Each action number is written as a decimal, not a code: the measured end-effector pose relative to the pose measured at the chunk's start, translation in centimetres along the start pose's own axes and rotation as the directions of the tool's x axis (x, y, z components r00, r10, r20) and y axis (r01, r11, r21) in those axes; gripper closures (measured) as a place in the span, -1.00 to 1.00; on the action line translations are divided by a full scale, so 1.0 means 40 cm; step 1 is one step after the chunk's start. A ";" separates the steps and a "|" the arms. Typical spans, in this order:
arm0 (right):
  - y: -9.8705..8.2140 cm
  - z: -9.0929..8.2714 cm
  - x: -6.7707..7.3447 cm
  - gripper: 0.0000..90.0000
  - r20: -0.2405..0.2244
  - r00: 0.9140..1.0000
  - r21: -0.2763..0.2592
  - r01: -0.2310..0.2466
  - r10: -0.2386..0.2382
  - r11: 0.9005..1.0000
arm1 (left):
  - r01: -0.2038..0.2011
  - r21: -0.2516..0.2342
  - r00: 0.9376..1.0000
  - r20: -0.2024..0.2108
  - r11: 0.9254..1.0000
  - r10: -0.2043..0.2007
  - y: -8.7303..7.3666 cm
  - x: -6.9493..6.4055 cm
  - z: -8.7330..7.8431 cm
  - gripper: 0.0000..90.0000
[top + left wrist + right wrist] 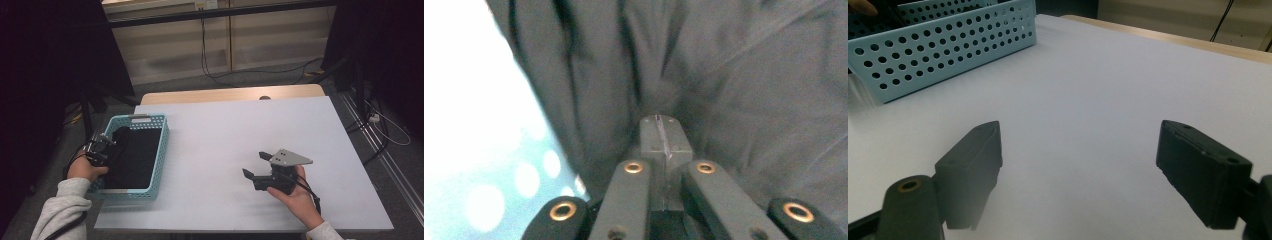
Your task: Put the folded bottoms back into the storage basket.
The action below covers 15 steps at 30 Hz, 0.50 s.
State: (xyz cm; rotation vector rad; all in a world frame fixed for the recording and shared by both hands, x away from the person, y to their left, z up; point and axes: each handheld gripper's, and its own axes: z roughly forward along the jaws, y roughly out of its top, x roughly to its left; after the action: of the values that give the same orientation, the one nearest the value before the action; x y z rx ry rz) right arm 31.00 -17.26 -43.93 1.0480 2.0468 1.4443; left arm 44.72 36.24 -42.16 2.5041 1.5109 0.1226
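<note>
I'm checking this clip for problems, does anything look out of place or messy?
Only the dark cloth: it lies bunched in the blue basket, one fold over the left rim, where the left gripper is shut on it.

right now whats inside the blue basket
A dark cloth fills the blue basket; the left hand-held gripper is shut on its edge. Anything under the cloth is hidden.

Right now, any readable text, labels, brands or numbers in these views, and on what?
None readable.
Blue basket: holes, no label.
Dark cloth in it: no tag or print seen.
Right gripper, grey plate on top: screws, no marking.
Left gripper: bare.
Pale fitting on the far wall: too small to read.
</note>
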 end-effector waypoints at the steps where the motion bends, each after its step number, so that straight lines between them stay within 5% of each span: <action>1: 0.000 0.000 0.000 -0.60 0.001 1.000 0.000 0.002 -0.002 1.000 | 0.013 -0.008 1.000 0.009 1.000 -0.013 -0.002 0.002 -0.001 1.00; 8: 0.001 0.002 0.002 -0.61 0.000 1.000 -0.001 0.003 -0.003 1.000 | 0.013 -0.039 1.000 0.004 0.999 -0.013 0.014 -0.007 -0.020 0.92; 15: 0.002 0.002 0.000 -0.61 0.000 1.000 -0.002 0.000 0.000 1.000 | -0.017 -0.111 1.000 0.000 0.994 0.017 0.079 -0.055 -0.052 0.84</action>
State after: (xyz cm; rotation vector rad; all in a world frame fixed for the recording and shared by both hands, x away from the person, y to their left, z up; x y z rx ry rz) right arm 31.08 -17.21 -43.90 1.0479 2.0450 1.4456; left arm 46.03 33.15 -39.32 2.4300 1.4416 0.2021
